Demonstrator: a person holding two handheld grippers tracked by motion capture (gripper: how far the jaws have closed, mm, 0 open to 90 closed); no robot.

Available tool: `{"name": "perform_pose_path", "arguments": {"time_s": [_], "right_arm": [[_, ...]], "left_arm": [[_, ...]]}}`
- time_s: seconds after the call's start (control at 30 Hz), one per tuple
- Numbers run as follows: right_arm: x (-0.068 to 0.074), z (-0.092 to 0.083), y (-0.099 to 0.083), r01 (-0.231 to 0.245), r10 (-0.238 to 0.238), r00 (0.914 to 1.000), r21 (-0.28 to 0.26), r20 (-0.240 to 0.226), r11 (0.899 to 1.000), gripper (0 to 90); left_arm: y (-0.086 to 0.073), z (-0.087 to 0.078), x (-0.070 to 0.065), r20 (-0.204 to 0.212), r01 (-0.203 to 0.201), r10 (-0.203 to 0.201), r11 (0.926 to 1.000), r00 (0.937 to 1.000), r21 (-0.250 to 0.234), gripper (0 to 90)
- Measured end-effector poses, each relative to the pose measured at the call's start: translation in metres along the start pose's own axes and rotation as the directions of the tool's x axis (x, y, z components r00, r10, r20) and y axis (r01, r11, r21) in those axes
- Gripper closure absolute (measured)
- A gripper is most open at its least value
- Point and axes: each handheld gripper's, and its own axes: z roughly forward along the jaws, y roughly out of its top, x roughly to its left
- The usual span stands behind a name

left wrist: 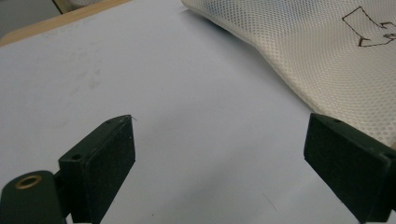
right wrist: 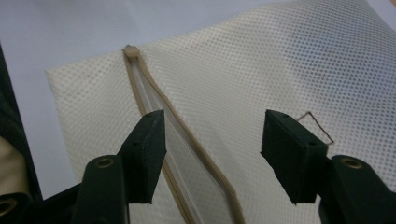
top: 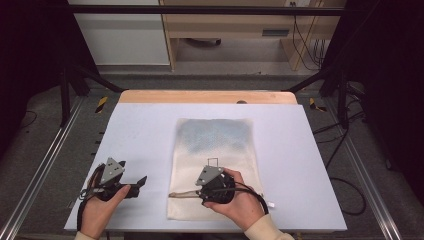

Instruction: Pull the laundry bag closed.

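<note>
A cream mesh bag [top: 215, 145] lies flat in the middle of the white table [top: 145, 130], its far end tinted grey-blue. Its zipper [top: 181, 194] runs along the near edge, standing open as a curved slit [right wrist: 154, 93]. My right gripper [top: 200, 192] hovers over the bag's near end [right wrist: 243, 70], pointing left along the zipper. Its jaws stand partly open [right wrist: 212, 140] above the mesh, with nothing pressed between them. My left gripper [top: 141, 182] rests left of the bag, open [left wrist: 219, 149] over bare table, with the bag's edge [left wrist: 327, 60] to its right.
A small black outline mark [top: 213, 162] is drawn on the bag near my right gripper. A wooden strip [top: 207, 96] borders the table's far edge. Metal rails [top: 40, 170] run along both sides, and cables [top: 345, 195] lie on the floor to the right.
</note>
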Motion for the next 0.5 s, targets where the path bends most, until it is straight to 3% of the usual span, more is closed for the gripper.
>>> {"name": "perform_pose_path", "arguments": {"time_s": [0.2,0.5], "right_arm": [[0.006,0.007,0.011,0.053,-0.052,0.9973,0.022,-0.051,0.998,48.6],[0.008,0.015,0.022,0.088,-0.085,0.9917,0.029,-0.097,0.996,55.3]], "left_arm": [[-0.002,0.001,0.003,-0.004,0.026,-0.026,0.9997,0.9996,-0.002,9.1],[-0.002,0.002,0.003,-0.009,0.022,-0.022,0.9997,0.9997,0.003,9.0]]}}
